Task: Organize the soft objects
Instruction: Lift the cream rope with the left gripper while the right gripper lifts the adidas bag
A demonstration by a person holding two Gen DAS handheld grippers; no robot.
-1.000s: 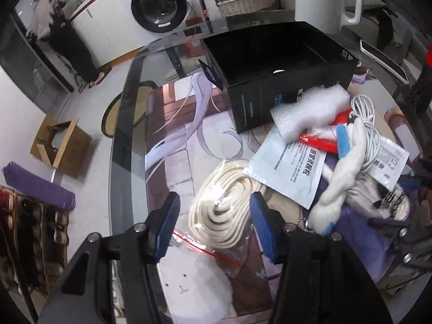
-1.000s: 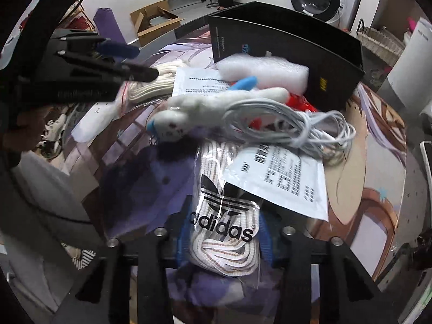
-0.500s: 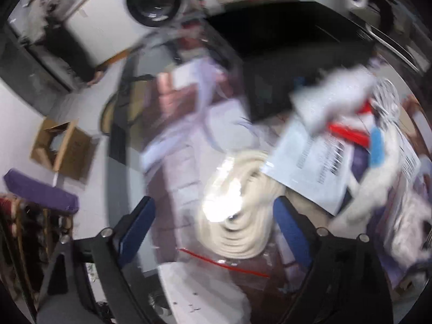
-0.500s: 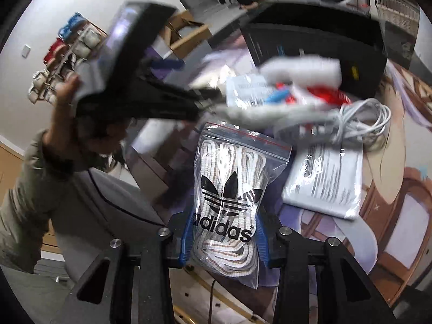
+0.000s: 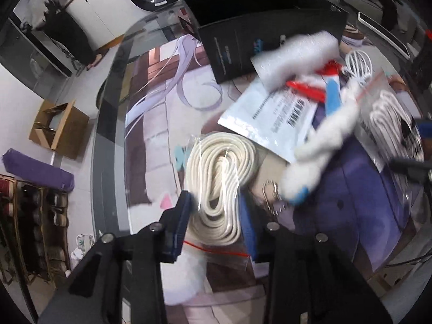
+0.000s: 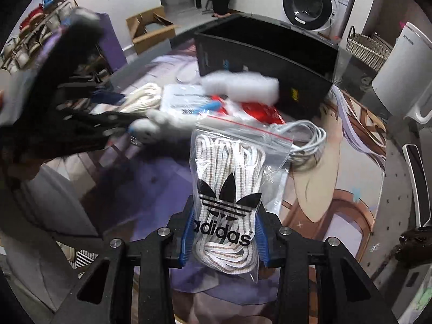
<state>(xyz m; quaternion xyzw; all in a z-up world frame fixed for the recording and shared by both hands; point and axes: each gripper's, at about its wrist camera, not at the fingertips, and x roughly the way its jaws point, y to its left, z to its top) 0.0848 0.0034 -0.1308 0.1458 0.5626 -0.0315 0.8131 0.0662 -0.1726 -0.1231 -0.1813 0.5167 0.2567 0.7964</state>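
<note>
The left tongs (image 5: 216, 216) point steeply down at the table (image 5: 151, 135), and their jaws are closing around a clear bag of cream rope (image 5: 224, 178). The bag's lower coils sit between the two blue pads, which look pressed against its sides. The bag lies on the printed mat, its red zip strip just under the tongs.

The right tongs (image 6: 224, 232) pinch a zip bag of laces (image 6: 226, 189) with a black trefoil logo. Both blue pads press on the bag's lower part, and it stands up from the jaws, its red seal at the top.

Just beyond the rope bag lies a white plush toy (image 5: 321, 145) with blue tips, slanting across a purple patch of the mat, with a small metal ring beside its lower end. Next to it, partly under it, is a flat white packet (image 5: 267, 116) with printed text. Past the packet a block of white foam (image 5: 297, 56) rests over a red wrapper (image 5: 305, 89). A coil of white cable (image 6: 305, 140) lies to the right of the pile, behind the laces bag in the right view.

Behind the foam stands an open black box (image 6: 270, 62), touching or nearly touching it. Off the table, farther back, are a washing machine (image 6: 310, 2), a wicker basket (image 6: 367, 48) and a cardboard box (image 5: 56, 127) on the floor.
</note>
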